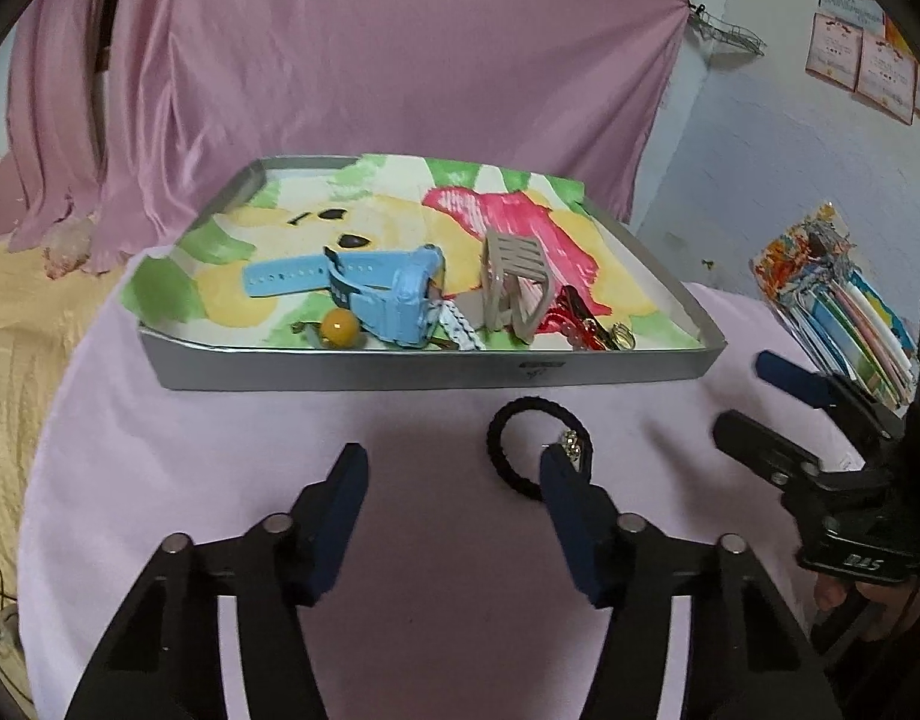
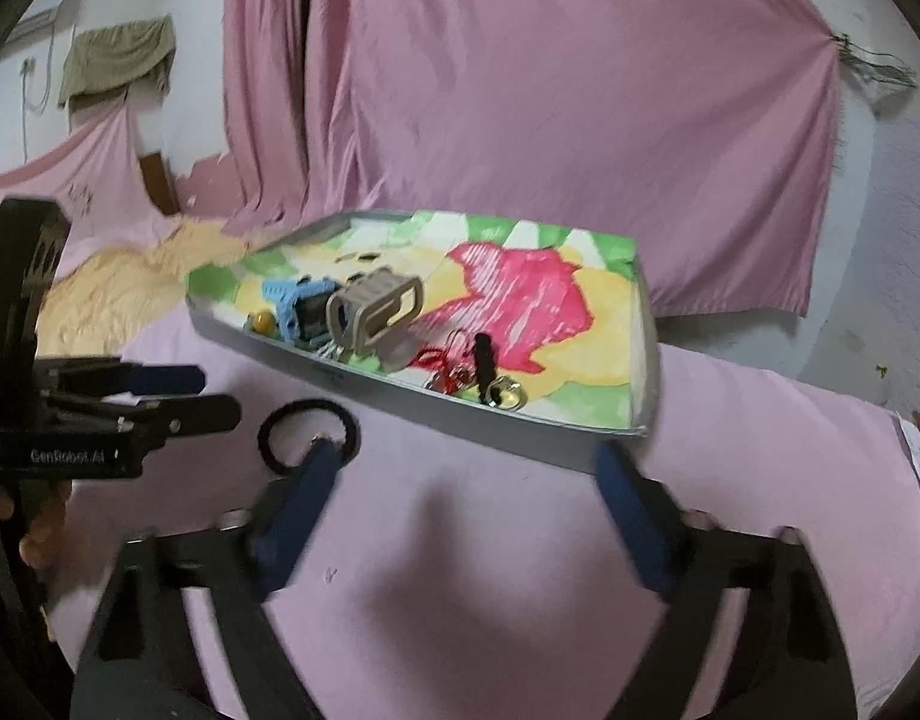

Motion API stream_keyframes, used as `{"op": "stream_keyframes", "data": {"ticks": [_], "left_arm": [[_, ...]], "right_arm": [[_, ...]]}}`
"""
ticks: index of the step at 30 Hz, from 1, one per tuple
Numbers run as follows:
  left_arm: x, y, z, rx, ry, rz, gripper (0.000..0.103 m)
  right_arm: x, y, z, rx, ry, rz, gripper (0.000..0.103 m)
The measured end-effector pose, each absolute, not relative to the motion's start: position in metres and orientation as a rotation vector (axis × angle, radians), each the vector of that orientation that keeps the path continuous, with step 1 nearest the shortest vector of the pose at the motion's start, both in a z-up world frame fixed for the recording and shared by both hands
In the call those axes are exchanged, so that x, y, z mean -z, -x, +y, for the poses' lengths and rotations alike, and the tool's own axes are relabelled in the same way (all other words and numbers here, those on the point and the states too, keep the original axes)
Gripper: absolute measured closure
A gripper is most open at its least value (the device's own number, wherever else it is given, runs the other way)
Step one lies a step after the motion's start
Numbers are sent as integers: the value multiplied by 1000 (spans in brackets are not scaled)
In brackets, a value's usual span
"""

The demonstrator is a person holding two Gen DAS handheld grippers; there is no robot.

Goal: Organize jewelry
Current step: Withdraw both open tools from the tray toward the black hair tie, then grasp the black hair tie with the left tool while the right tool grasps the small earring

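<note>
A black hair tie (image 1: 497,450) with a small metal charm (image 1: 573,441) lies on the pink cloth in front of the silver tray (image 1: 400,371). My left gripper (image 1: 454,459) is open, and its right fingertip covers part of the tie beside the charm. My right gripper (image 2: 466,459) is also open, with its left fingertip at the hair tie (image 2: 304,404). The paper-lined tray (image 2: 460,423) holds a blue watch (image 1: 364,288), a beige hair claw (image 1: 511,282), a yellow bead (image 1: 340,327), red pieces (image 1: 571,321) and a gold ring (image 2: 507,394). Each gripper shows in the other's view: right (image 1: 745,405), left (image 2: 223,395).
Several colourful packets (image 1: 844,324) are stacked at the table's right edge. A pink sheet (image 1: 370,60) hangs behind the tray. A yellow blanket (image 1: 16,360) lies to the left. Bare pink cloth (image 2: 460,570) stretches in front of the tray.
</note>
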State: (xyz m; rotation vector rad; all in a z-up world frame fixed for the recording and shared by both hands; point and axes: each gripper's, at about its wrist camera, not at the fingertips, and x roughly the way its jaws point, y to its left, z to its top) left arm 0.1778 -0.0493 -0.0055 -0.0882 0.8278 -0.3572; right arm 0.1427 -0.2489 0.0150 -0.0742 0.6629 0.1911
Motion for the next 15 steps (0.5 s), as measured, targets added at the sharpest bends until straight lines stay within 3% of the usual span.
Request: {"op": "stream_keyframes", "data": {"ticks": [3, 4, 7, 15], "left_arm": [[7, -183, -53, 376, 84, 846, 61], [8, -185, -54, 383, 82, 852, 63], [9, -190, -56, 396, 76, 864, 65], [17, -198, -60, 420, 76, 904, 75]], "right_arm": [[-10, -150, -243, -244, 81, 709, 46], [-9, -152, -241, -262, 85, 719, 54], [-6, -158, -231, -309, 106, 745, 66], [-1, -167, -210, -399, 147, 778, 82]]}}
